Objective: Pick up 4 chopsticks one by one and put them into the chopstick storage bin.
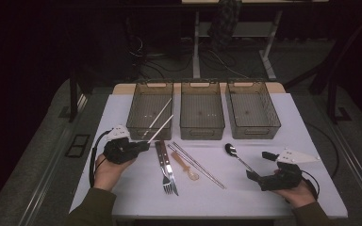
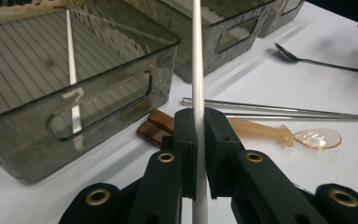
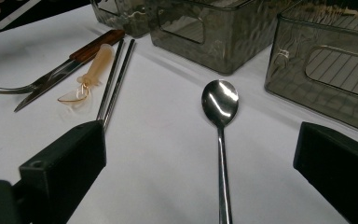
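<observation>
at the bench's left, the left hand-held gripper clamps a white chopstick, its tip over the left bin holding another chopstick. the right hand-held gripper gapes wide astride the spoon.

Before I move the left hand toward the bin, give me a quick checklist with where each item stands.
1. Left gripper clamped on the white chopstick: ok.
2. The other white chopstick already lies in the left bin: ok.
3. Held chopstick's tip above the bin's rim: ok, going by the high view.
4. Right gripper open, jaws either side of the metal spoon: ok.
5. Fork, metal chopsticks and plastic spoon apart from both grippers: ok.
6. Whether the chopstick will slip on tilting: cannot tell.
</observation>
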A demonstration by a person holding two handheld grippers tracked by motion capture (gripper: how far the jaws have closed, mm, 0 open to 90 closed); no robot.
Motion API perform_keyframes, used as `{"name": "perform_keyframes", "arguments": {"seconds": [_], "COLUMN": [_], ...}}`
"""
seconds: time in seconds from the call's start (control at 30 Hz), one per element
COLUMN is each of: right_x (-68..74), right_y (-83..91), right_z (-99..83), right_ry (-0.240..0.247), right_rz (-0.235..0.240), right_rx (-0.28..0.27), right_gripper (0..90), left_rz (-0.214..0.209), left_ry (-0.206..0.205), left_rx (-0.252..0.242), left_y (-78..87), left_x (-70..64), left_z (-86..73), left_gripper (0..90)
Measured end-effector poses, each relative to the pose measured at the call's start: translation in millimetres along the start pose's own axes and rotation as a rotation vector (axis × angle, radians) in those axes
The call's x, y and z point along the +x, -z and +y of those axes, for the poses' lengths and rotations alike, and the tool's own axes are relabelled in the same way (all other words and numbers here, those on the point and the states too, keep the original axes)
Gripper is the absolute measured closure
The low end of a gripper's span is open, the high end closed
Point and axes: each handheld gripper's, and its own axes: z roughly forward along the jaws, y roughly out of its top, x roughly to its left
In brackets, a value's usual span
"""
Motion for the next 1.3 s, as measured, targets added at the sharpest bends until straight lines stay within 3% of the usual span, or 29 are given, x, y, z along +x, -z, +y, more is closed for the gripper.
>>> {"name": "perform_keyframes", "arguments": {"seconds": [0.53,0.87,1.3], "right_x": [0.0,-0.1,-0.7], "right_y": [-0.4,0.4,0.3], "right_z": [-0.6,-0.6,-0.8], "right_ry": [-0.004,-0.008,-0.011], "right_rz": [0.001,0.0,0.001], "right_rx": [-0.002,-0.005,-0.006], "right_gripper": [2.0,1.9,2.0], "left_rz": [0.018,0.034,0.063], "left_ry": [-0.006,-0.018,0.024], "left_rx": [-0.051,-0.048,-0.084], "left_y": [-6.9,-18.3,-33.0], "left_x": [5.9,13.1,36.8], "left_z": [30.2,53.8,75.1], "left_gripper": [83.4,83.4,83.4]}}
